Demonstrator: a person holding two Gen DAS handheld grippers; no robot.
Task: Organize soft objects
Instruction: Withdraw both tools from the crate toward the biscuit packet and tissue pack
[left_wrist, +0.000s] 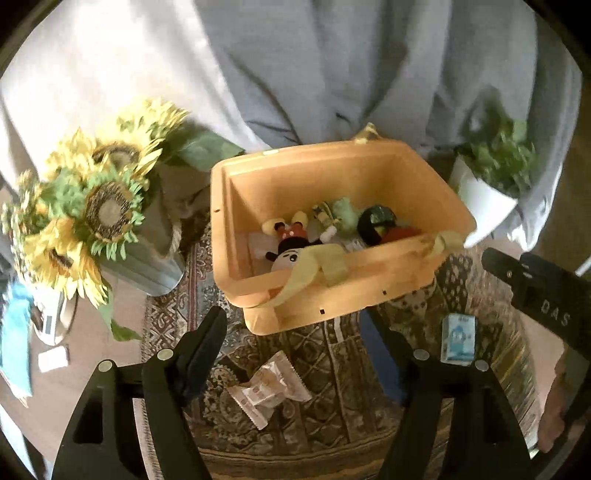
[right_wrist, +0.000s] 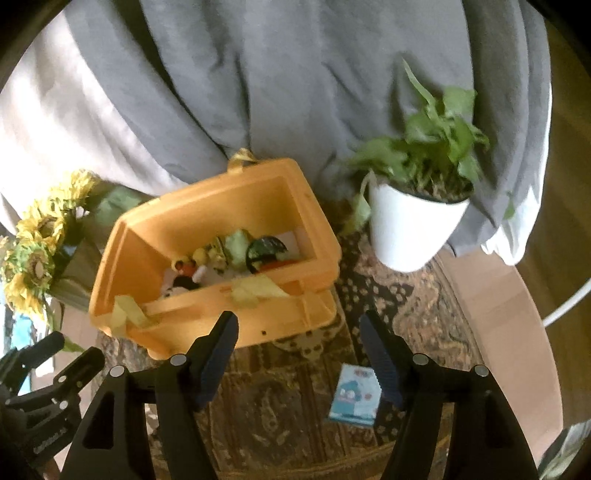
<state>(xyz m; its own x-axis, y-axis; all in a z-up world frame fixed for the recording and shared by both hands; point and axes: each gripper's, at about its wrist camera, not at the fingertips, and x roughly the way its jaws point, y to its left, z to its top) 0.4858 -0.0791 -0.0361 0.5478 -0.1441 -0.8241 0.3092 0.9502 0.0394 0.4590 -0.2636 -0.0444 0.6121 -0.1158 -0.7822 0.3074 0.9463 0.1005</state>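
A: Where are the soft toys (left_wrist: 295, 243) found?
B: Heaped inside the smooth orange bin (left_wrist: 373, 295) on the patterned rug (left_wrist: 332, 369); shapes are blurred.
A: And each hand-held gripper?
B: The left hand-held gripper (left_wrist: 308, 341) and right hand-held gripper (right_wrist: 299, 336) are spread wide, nothing held.

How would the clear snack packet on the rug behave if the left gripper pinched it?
The snack packet looks like thin crinkly film with serrated ends, so it would probably crumple and flex rather than stay stiff. It seems light and unlikely to roll on the patterned rug. The open left gripper might slip on the glossy wrapper.
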